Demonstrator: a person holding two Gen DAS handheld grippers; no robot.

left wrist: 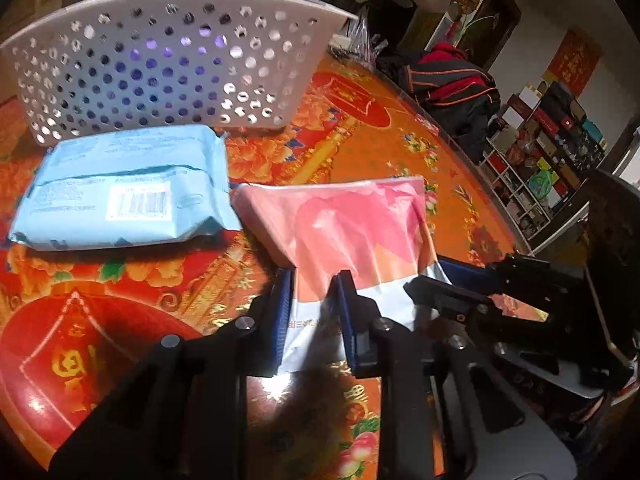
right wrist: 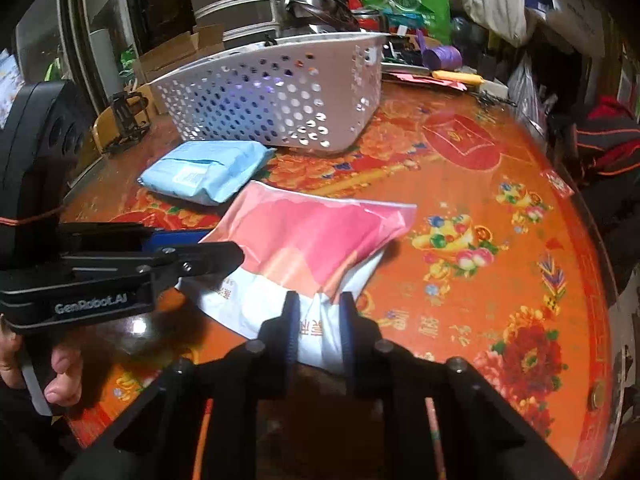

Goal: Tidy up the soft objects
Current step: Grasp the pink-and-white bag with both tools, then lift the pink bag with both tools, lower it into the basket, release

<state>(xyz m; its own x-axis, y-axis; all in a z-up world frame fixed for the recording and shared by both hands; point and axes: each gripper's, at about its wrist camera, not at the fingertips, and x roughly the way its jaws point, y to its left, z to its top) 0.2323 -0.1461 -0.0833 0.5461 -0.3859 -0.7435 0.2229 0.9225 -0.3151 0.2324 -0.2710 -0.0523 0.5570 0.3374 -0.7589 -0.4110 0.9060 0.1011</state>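
A soft pink and white pack (left wrist: 352,232) lies on the red patterned table; it also shows in the right wrist view (right wrist: 312,248). My left gripper (left wrist: 314,284) is shut on its near left edge. My right gripper (right wrist: 320,304) is shut on its near right edge, where the film bunches. A light blue wipes pack (left wrist: 124,188) lies to the left, barcode up, also in the right wrist view (right wrist: 204,174). A white perforated basket (left wrist: 172,60) stands behind both packs, also in the right wrist view (right wrist: 276,96), with something blue-purple inside.
The round table's edge (right wrist: 600,280) curves along the right. Clutter of bags, pots and boxes (right wrist: 320,4) stands behind the basket. A red and black jacket (left wrist: 456,80) lies past the table's edge. Shelves (left wrist: 536,160) stand at far right.
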